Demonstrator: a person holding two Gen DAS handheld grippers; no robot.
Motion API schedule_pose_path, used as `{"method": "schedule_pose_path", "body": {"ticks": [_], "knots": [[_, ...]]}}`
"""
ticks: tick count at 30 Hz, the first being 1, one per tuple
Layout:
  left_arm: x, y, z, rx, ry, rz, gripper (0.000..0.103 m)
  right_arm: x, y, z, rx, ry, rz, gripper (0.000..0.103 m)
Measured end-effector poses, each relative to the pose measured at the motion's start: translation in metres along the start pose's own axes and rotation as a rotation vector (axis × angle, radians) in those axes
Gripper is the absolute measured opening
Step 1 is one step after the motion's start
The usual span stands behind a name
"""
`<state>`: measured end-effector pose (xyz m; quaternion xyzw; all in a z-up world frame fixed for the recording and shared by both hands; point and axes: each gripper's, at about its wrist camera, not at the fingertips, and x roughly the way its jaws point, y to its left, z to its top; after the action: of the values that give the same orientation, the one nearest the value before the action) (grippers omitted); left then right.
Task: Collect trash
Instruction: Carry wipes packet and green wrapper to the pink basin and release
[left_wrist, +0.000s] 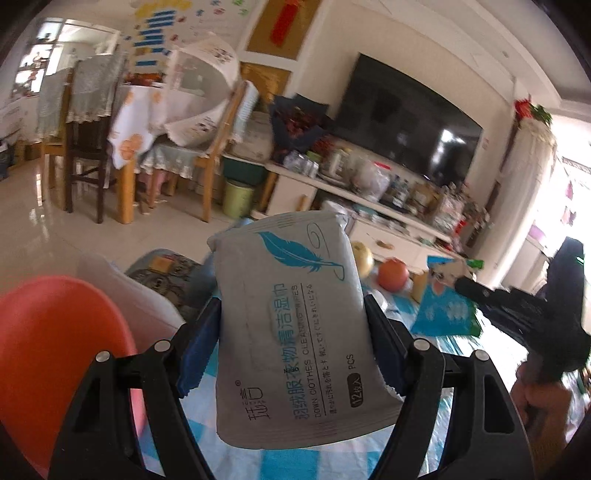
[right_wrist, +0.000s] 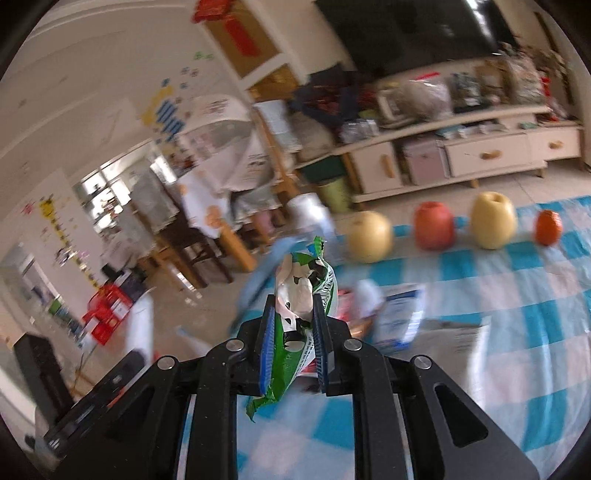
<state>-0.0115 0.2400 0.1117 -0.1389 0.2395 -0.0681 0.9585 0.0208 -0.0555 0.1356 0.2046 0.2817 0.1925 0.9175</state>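
Wipes packet (left_wrist: 291, 325) clamped in left tool (left_wrist: 291, 314), crumpled green wrapper (right_wrist: 295, 325) pinched in right tool (right_wrist: 293, 314).

Left gripper (left_wrist: 291, 317): jaws spread wide, blue pads clamped on both sides of the wipes pack (left_wrist: 291, 325), pack upright toward 12 o'clock; right gripper (right_wrist: 293, 317): jaws nearly together, pinching the crumpled green wrapper (right_wrist: 295, 314); in the left wrist view it enters from 3 o'clock, a hand (left_wrist: 543, 402) at its base.
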Motion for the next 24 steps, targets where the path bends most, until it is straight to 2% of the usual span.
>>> {"method": "schedule_pose_path", "body": {"ticks": [5, 11, 19, 22, 24], "knots": [[-0.02, 0.028, 0.012, -0.047, -0.067, 0.101, 0.075, 0.008, 0.069, -0.017, -0.076, 0.032, 0.103, 0.02], [-0.043, 0.078, 0.025, -0.174, -0.128, 0.208, 0.075, 0.029, 0.153, -0.04, -0.179, 0.079, 0.206, 0.02], [-0.065, 0.144, 0.033, -0.343, -0.155, 0.357, 0.075, 0.065, 0.242, -0.076, -0.321, 0.144, 0.26, 0.02], [-0.068, 0.161, 0.033, -0.396, -0.153, 0.382, 0.076, 0.084, 0.257, -0.092, -0.331, 0.182, 0.27, 0.02], [-0.066, 0.171, 0.034, -0.418, -0.142, 0.423, 0.076, 0.101, 0.263, -0.102, -0.351, 0.22, 0.254, 0.022]]}}
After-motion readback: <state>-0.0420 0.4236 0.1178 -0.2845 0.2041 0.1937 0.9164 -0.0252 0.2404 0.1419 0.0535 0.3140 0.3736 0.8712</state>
